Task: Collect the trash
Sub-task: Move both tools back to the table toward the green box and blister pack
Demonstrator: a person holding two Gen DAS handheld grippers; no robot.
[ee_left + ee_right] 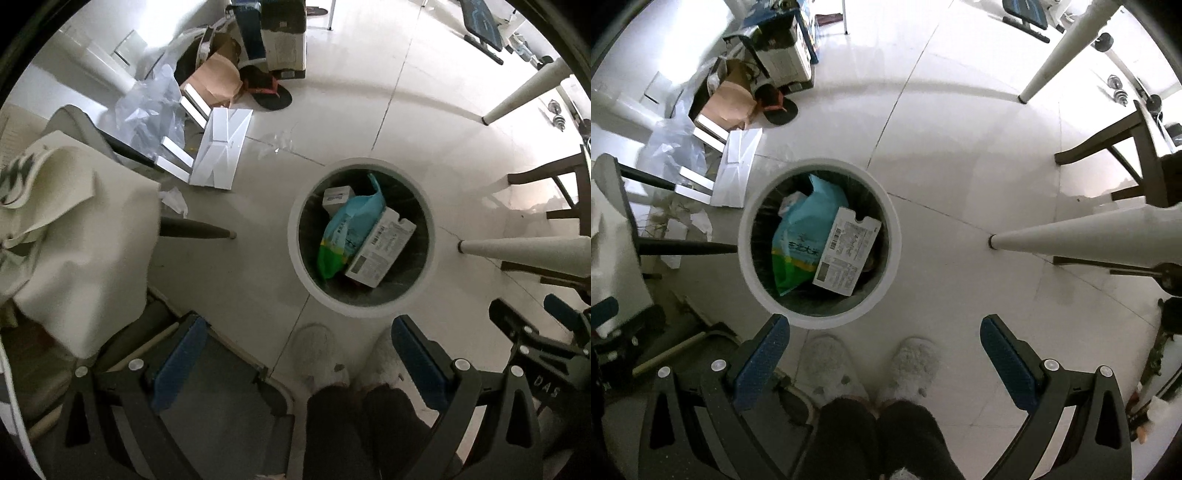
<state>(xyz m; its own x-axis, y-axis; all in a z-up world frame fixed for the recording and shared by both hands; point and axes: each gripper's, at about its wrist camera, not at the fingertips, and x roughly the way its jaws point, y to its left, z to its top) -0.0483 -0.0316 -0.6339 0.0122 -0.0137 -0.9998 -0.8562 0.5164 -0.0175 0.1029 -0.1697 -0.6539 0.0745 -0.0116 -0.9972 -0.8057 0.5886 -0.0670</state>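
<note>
Currently both grippers point straight down over the tiled floor (960, 166). Left gripper (299, 354): jaws spread wide, nothing btwn them. Right gripper (882, 350): jaws fully released, empty. Round white bin (748, 258) stands below, holding a blue-green bag (801, 236) w/ a white carton (846, 251) lying on it.

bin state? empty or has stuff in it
Has stuff in it. The round white bin holds a blue-green bag and a printed cardboard box leaning on it, both below the rim.
</note>
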